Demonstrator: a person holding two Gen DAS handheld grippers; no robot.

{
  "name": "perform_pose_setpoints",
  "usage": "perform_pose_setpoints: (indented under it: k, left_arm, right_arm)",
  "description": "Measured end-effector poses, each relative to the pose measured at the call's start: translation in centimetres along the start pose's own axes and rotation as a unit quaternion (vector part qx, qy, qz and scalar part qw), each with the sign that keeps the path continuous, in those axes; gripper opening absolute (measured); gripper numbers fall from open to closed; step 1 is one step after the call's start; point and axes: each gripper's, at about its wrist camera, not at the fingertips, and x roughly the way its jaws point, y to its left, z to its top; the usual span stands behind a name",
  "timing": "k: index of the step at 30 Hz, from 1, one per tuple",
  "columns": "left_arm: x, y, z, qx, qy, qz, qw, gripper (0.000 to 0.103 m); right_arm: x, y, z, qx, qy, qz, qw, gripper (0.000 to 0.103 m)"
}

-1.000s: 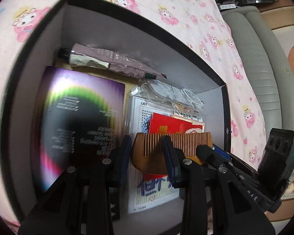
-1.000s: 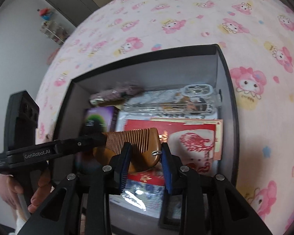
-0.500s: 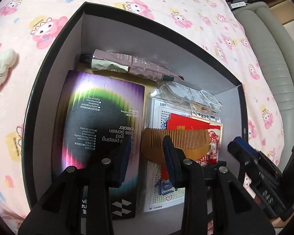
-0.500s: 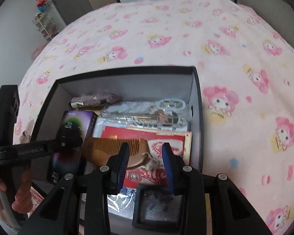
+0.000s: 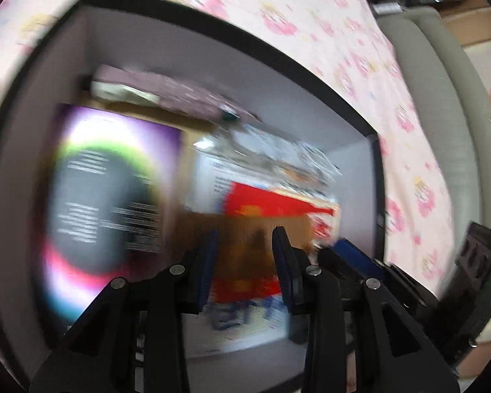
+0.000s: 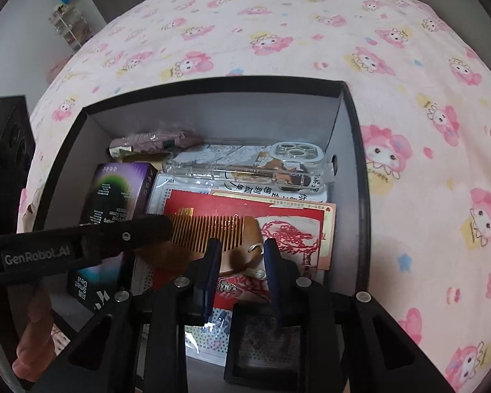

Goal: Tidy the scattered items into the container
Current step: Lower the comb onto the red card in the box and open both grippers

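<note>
A black box (image 6: 212,83) with grey inner walls lies open on a pink cartoon bedspread. A wooden comb (image 6: 212,229) rests inside it on a red paper-cut card (image 6: 278,226). My right gripper (image 6: 242,252) hovers over the comb's rounded end, where a small cord loop shows; its jaws are closing and its pads do not press on the comb. My left gripper (image 6: 160,226) reaches in from the left over the comb's toothed end. In the blurred left wrist view the comb (image 5: 294,226) runs behind both fingers of the left gripper (image 5: 245,234), which stands open.
The box also holds a purple carton (image 6: 114,190), a clear phone case (image 6: 245,163), a crumpled tube (image 6: 147,140) and a small black frame (image 6: 265,344). A person's hand (image 6: 32,344) holds the left tool. A grey couch (image 5: 442,131) borders the bed.
Half a second ago both grippers stood higher above the comb lying in the box. Both have come down close over it again, and the right jaws have narrowed.
</note>
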Motion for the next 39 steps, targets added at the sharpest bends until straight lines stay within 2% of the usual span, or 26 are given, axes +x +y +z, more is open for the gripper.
perform_pose_setpoints:
  k: [2, 4, 8, 11, 14, 19, 26, 29, 34, 39]
  left_arm:
    - [0.0, 0.6, 0.0, -0.002, 0.003, 0.032, 0.9995, 0.033]
    - [0.5, 0.8, -0.1, 0.001, 0.017, 0.039, 0.9991, 0.033]
    - [1.4, 0.8, -0.2, 0.001, 0.024, 0.048, 0.9986, 0.033]
    - [1.7, 0.6, -0.2, -0.001, 0.021, 0.04, 0.999, 0.041]
    - [1.2, 0.2, -0.3, 0.01, 0.012, 0.039, 0.9991, 0.043]
    - [-0.3, 1.2, -0.5, -0.004, 0.001, 0.017, 0.9998, 0.039]
    - [0.9, 0.7, -0.3, 0.008, 0.037, -0.03, 0.9988, 0.039]
    - [0.6, 0.7, -0.5, 0.01, 0.029, -0.035, 0.9989, 0.039]
    - [0.7, 0.8, -1.1, -0.004, 0.039, -0.08, 0.996, 0.039]
    - [0.5, 0.3, -1.4, 0.01, 0.036, -0.068, 0.997, 0.039]
  right_arm:
    - [-0.1, 0.0, 0.1, 0.0, 0.0, 0.002, 1.0, 0.022]
    - [0.2, 0.2, 0.1, -0.003, 0.005, 0.0, 1.0, 0.022]
    - [0.6, 0.6, 0.1, -0.007, 0.014, -0.01, 1.0, 0.023]
    - [0.5, 0.3, 0.0, -0.001, 0.01, -0.01, 1.0, 0.023]
    - [0.4, 0.2, -0.1, 0.005, 0.01, -0.003, 1.0, 0.023]
    - [0.7, 0.4, 0.1, 0.003, 0.013, -0.003, 1.0, 0.023]
    - [1.6, 0.7, -0.1, -0.004, 0.031, -0.01, 0.999, 0.023]
    - [1.9, 0.9, -0.3, -0.008, 0.035, -0.014, 0.999, 0.023]
    - [1.1, 0.1, -0.1, 0.022, 0.026, 0.008, 0.999, 0.024]
    - [0.9, 0.1, -0.2, 0.023, 0.023, 0.012, 0.999, 0.024]
